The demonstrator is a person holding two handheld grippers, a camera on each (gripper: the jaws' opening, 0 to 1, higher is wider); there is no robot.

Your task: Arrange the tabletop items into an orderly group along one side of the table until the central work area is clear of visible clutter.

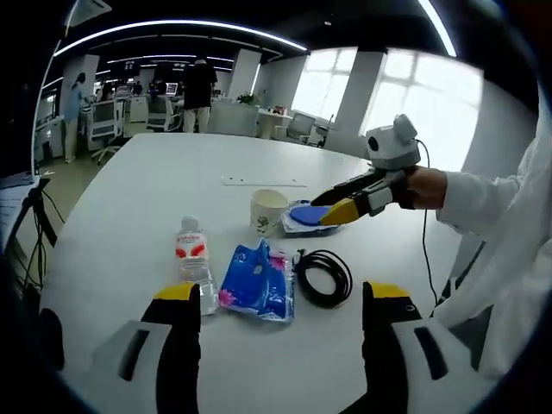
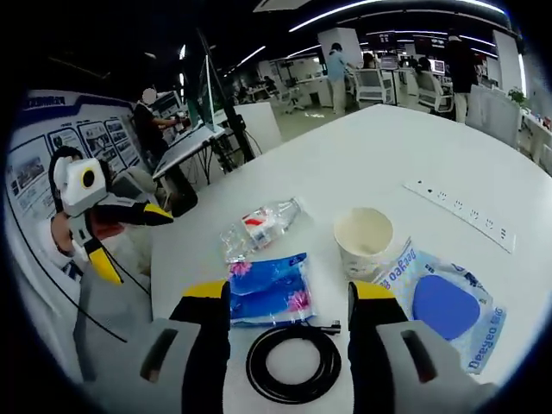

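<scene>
White round-edged table (image 1: pixel 129 224) — holds five loose items, clustered near its front edge.

Clear plastic water bottle with a red-and-white label (image 1: pixel 193 261): lying on its side, at 9 o'clock of the blue plastic pouch with pink print (image 1: pixel 257 280), just beside it.

Coiled black cable (image 1: pixel 324 277): flat, at 3 o'clock of that pouch, close to it.

White paper cup (image 1: pixel 268 210): upright, at 12 o'clock of the pouch.

Clear packet holding a blue oval pad (image 2: pixel 442 304): flat, just beside the cup.

White power strip (image 2: pixel 459 212): farther back, well apart from the cluster.

Left gripper (image 1: pixel 280 304) — jaws spread, holding nothing, above the bottle and cable.

Right gripper (image 2: pixel 289 302) — jaws spread, empty, over the cable; in the left gripper view its yellow tips sit over the packet.
</scene>
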